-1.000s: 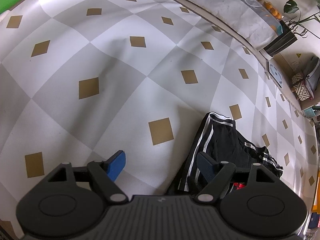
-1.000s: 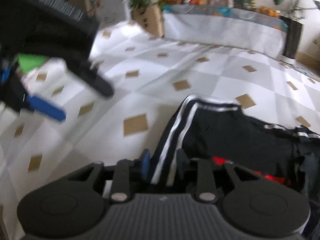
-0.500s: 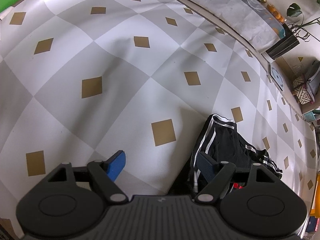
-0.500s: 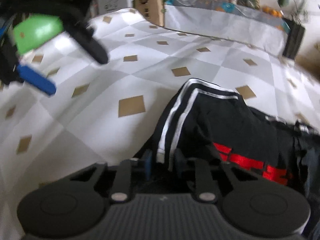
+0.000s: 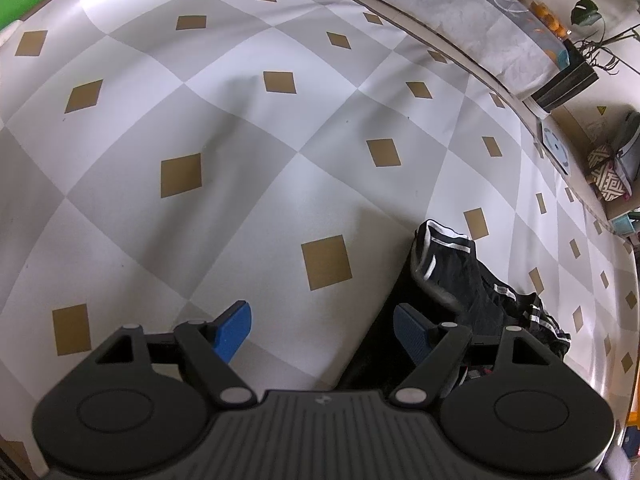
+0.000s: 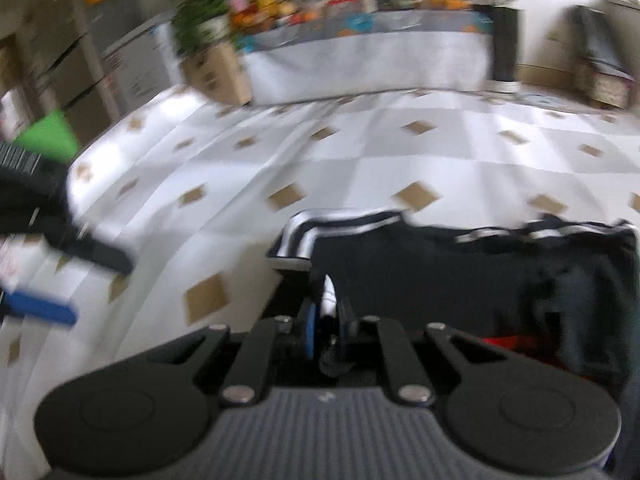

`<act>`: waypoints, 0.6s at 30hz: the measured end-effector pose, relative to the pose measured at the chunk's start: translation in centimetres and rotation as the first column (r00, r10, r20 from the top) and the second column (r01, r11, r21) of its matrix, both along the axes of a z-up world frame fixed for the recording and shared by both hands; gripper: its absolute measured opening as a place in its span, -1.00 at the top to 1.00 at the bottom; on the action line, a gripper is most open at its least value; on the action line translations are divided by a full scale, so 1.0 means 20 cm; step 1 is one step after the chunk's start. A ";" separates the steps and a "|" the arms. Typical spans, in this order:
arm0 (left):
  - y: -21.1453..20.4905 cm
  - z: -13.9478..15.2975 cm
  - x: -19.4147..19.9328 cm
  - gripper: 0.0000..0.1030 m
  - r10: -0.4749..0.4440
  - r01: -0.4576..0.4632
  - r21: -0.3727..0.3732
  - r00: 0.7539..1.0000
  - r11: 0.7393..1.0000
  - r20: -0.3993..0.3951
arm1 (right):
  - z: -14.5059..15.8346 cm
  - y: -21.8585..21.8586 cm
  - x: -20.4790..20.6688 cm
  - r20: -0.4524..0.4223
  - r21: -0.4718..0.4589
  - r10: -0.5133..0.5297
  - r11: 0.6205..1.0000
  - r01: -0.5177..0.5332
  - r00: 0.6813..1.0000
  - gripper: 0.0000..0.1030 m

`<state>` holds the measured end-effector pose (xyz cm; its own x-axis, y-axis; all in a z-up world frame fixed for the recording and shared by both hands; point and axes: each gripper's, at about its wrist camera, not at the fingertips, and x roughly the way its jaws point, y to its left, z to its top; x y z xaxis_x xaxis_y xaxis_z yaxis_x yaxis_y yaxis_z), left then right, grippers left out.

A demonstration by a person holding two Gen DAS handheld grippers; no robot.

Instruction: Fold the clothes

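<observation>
Black shorts (image 6: 460, 276) with white stripes lie crumpled on the checked floor (image 5: 280, 140), near right. The right claw (image 6: 326, 320) has just been closing and now pinches their striped edge, so a lift looks ready to begin. The left claw (image 5: 320, 334) hangs spread and empty just left of them.

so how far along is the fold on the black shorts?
Early. Nothing looks folded: the black white-striped shorts lie bunched on the checked cloth. In hand: the right gripper has just been closing and now pinches the striped edge between its pads. The left gripper hangs open beside the shorts, holding nothing. Left: a second grip, spreading the shorts flat, then the folds.
</observation>
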<state>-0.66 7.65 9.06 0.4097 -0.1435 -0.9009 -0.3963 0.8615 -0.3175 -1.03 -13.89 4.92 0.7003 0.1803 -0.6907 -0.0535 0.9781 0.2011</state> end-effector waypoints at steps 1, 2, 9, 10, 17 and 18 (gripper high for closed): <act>0.00 0.00 0.00 -0.50 0.000 0.000 0.000 1.000 1.000 0.000 | 0.01 -0.03 0.00 0.005 0.009 -0.047 0.999 0.047 0.999 0.81; 0.00 0.00 0.00 -0.50 -0.001 0.001 -0.001 1.000 1.000 0.000 | 0.01 -0.07 0.00 0.004 0.021 -0.097 0.995 0.096 0.995 0.81; -0.02 -0.01 0.00 -0.50 -0.013 0.013 0.005 1.000 1.000 -0.003 | -0.03 -0.26 -0.01 -0.013 0.026 -0.362 0.932 0.362 0.932 0.52; -0.02 -0.01 0.00 -0.50 -0.016 0.016 0.005 1.000 1.000 -0.004 | -0.03 -0.26 -0.01 -0.007 0.018 -0.367 0.930 0.367 0.930 0.43; -0.01 -0.01 -0.01 -0.50 -0.003 0.003 0.002 1.000 1.000 -0.005 | 0.00 -0.23 0.01 0.031 0.012 -0.253 0.967 0.253 0.967 0.31; 0.00 -0.01 -0.01 -0.50 0.004 -0.004 0.002 1.000 1.000 -0.003 | 0.02 -0.20 0.02 0.052 -0.008 -0.199 0.980 0.199 0.979 0.30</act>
<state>-0.81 7.61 8.96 0.4071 -0.1398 -0.9026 -0.4008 0.8607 -0.3140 -0.55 -17.85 5.29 0.7554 0.0248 -0.6548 0.1325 0.9728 0.1897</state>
